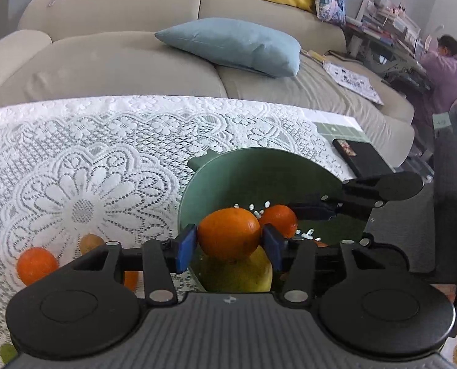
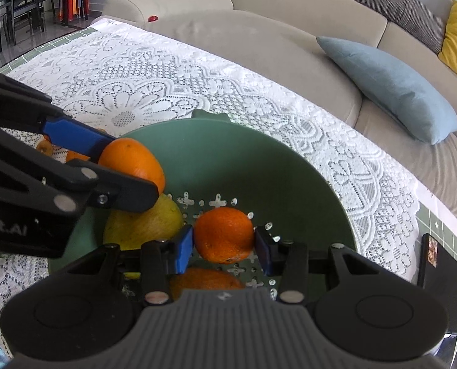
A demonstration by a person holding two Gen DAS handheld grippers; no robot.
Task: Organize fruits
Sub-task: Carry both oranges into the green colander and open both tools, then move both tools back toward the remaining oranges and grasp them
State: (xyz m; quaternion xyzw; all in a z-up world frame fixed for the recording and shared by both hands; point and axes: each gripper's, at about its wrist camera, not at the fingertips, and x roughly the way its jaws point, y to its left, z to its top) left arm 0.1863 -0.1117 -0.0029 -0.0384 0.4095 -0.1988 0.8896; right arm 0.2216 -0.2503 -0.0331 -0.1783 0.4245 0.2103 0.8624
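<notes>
A green bowl point(image 2: 289, 184) with small cross-shaped and round holes in its bottom sits on a white lace tablecloth point(image 1: 74, 153) over a table in front of a beige sofa point(image 1: 120, 55). Inside the bowl lies a yellow-green fruit point(image 2: 142, 227), perhaps a pear or lemon, against the near left wall, and another orange point(image 2: 203, 278) shows low in the bowl just under the right tongs. The left tongs point(image 1: 230, 246) are about half open around a large orange point(image 1: 228, 233) above the yellow-green fruit; the orange touches the left pad, with a thin gap at the right pad, so I cannot tell whether it is held. The right tongs point(image 2: 223, 246) are closed on a smaller orange point(image 2: 223, 233) low over the holes. Outside the bowl, an orange point(image 1: 36, 264) and a brownish fruit point(image 1: 90, 243) rest on the cloth. A dark box point(image 2: 437, 264) lies near the table edge.
</notes>
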